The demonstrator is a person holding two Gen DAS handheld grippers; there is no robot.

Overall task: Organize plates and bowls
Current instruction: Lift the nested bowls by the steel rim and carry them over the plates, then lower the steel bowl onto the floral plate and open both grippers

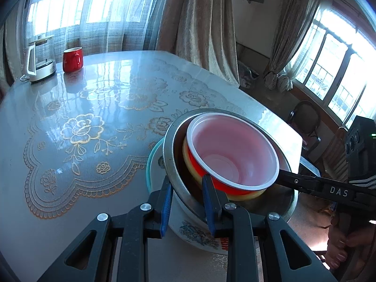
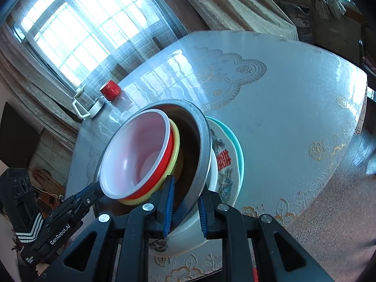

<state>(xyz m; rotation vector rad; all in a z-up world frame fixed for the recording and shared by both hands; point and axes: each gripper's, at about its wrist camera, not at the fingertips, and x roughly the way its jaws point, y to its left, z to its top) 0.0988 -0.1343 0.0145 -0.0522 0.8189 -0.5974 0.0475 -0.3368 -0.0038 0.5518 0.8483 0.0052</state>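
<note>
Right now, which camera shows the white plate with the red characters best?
The right wrist view: the white floral plate with red characters shows its printed face beside the metal bowl. The left wrist view shows only a rim sliver under that bowl.

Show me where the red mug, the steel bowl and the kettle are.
red mug (image 1: pixel 72 59), left wrist view, middle of its side wall.
steel bowl (image 1: pixel 169 155), left wrist view, bare left rim.
kettle (image 1: pixel 42 67), left wrist view, its white base, beside the mug.
</note>
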